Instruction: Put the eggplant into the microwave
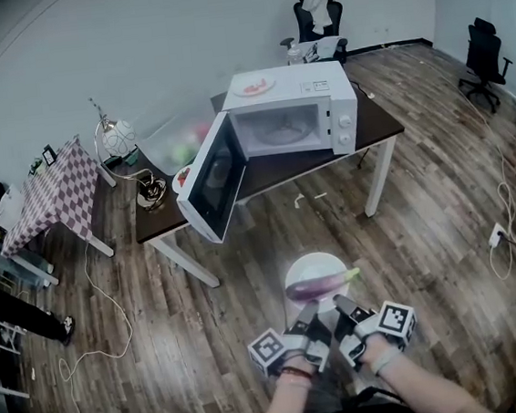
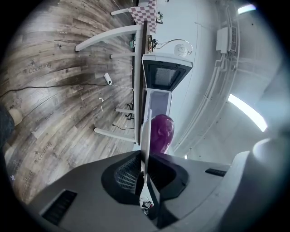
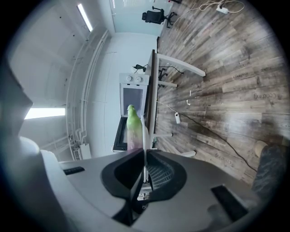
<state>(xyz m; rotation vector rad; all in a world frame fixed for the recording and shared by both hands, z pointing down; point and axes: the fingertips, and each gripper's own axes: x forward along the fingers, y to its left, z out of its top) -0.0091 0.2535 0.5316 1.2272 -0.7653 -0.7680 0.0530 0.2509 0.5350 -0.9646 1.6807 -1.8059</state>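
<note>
In the head view, a long glossy purple eggplant (image 1: 317,285) with a green stem lies across a round white plate (image 1: 312,262), near the person and well apart from the boxy white microwave (image 1: 319,85). The left gripper (image 1: 308,313) and right gripper (image 1: 342,307) are each clenched on the plate's near rim, side by side. The microwave stands far off on a dark-topped table with white legs (image 1: 373,126). Its hinged door (image 1: 211,180) swings out to the left past the table's near edge. Bare grey-brown wooden plank floor (image 1: 271,245) lies open between plate and table. A thin white cable (image 1: 103,300) trails on the floor to the left. The plate's near part is hidden behind the grippers.

In the left gripper view, the jaws pinch the thin plate edge (image 2: 146,131). The eggplant's rounded purple end (image 2: 161,133) rises just beyond, covering part of the microwave's cavity.

In the right gripper view, the jaws clamp the plate rim (image 3: 145,136). The eggplant's green stem end (image 3: 132,118) overlaps the microwave (image 3: 133,97), and its purple part is blurred.
</note>
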